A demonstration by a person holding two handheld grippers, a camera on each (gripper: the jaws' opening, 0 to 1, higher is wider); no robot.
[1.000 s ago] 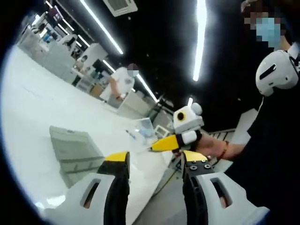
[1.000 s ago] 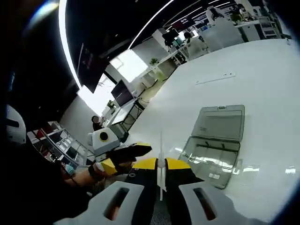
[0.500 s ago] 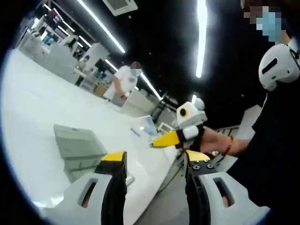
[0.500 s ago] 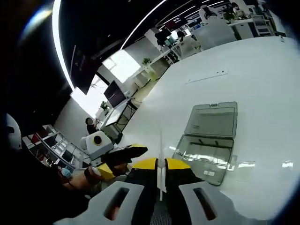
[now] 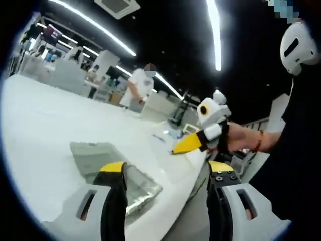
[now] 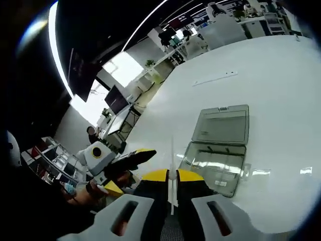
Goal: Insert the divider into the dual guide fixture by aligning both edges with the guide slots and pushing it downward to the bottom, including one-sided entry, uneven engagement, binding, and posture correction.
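A thin clear divider (image 6: 172, 150) stands edge-on between the yellow-tipped jaws of my right gripper (image 6: 172, 175), which is shut on it. Beyond it, an open clear plastic fixture lies flat on the white table, its lid (image 6: 223, 125) farther off and its base (image 6: 213, 168) nearer. In the left gripper view the same fixture (image 5: 128, 178) lies just past my left gripper (image 5: 165, 169), whose jaws are wide apart and hold nothing. The right gripper (image 5: 189, 143) hangs in the air over the table's near edge, held by a hand. The left gripper (image 6: 131, 156) sits low and to the left of the divider.
The white table (image 6: 261, 65) stretches far back, and a thin pale strip (image 6: 215, 78) lies on it beyond the fixture. Its near edge (image 5: 188, 183) runs by my left jaws. A person (image 5: 140, 88) stands at desks far behind. Ceiling lights run overhead.
Both views have tilted and shifted with the hands. The fixture now lies closer to the left gripper's jaws. The right gripper keeps hold of the divider and the left stays open.
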